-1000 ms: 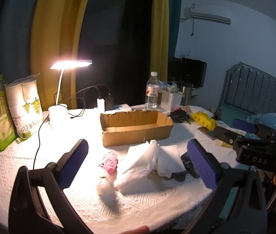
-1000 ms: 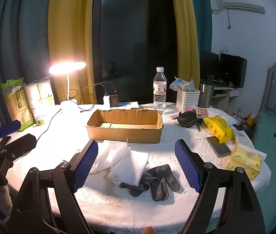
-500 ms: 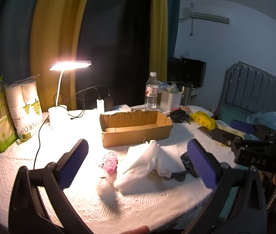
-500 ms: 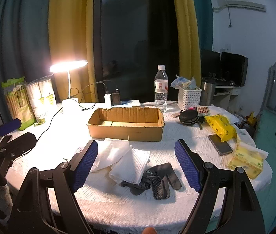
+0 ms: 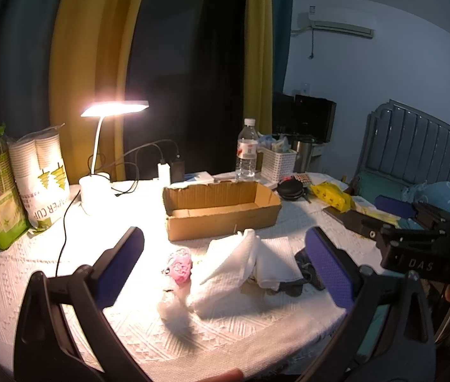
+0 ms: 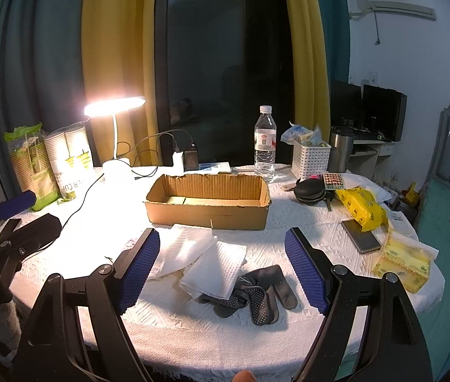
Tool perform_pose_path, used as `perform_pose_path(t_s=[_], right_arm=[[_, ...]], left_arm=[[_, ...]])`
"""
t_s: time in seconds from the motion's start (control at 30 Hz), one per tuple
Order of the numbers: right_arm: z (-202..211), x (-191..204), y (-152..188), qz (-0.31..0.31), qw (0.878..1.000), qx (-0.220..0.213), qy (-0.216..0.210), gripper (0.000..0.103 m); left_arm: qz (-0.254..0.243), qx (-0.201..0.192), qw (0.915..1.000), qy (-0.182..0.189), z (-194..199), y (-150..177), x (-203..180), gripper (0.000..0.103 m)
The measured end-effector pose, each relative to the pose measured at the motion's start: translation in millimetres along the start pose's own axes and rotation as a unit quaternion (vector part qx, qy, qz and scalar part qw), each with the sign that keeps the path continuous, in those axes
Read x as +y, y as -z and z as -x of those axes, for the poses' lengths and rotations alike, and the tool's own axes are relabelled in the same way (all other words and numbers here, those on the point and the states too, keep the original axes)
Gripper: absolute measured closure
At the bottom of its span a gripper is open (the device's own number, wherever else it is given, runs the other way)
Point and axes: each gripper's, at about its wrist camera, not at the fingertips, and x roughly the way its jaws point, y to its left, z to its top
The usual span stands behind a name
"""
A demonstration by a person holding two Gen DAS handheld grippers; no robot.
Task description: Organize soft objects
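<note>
An open cardboard box (image 5: 221,210) (image 6: 207,205) sits mid-table. In front of it lie white cloths (image 5: 244,264) (image 6: 209,261), dark grey gloves (image 6: 256,293) (image 5: 304,273), a small pink soft toy (image 5: 180,265) and a white fluffy tuft (image 5: 170,308). My left gripper (image 5: 225,267) is open and empty, held above the table's near edge in front of the toy and cloths. My right gripper (image 6: 221,270) is open and empty, in front of the cloths and gloves. Each gripper shows at the edge of the other's view.
A lit desk lamp (image 5: 97,172), paper cup sleeves (image 5: 43,178), a water bottle (image 6: 264,146), a white basket (image 6: 309,159), a black case (image 6: 309,191), a yellow pack (image 6: 361,207), a phone (image 6: 360,235) and a tissue pack (image 6: 403,264) ring the table. A bed stands to the right.
Both grippers have shifted only slightly, with the views drifting a little. Nothing on the table has moved, and both stay open.
</note>
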Motion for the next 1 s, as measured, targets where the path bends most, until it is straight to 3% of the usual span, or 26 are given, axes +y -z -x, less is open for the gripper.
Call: perform_pose_path(t_s=[0.53,1.0], right_arm=[[0,0,1,-0.001,1.0,0.001,0.0,0.019],[-24,-18,4,-0.017,1.0,0.021,-0.003,0.019]], left_arm=[[-0.001,0.002,1.0,0.0,-1,0,-1,0.001],[-0.014,0.036,0.9992,0.004,-38,2,-9,0.001]])
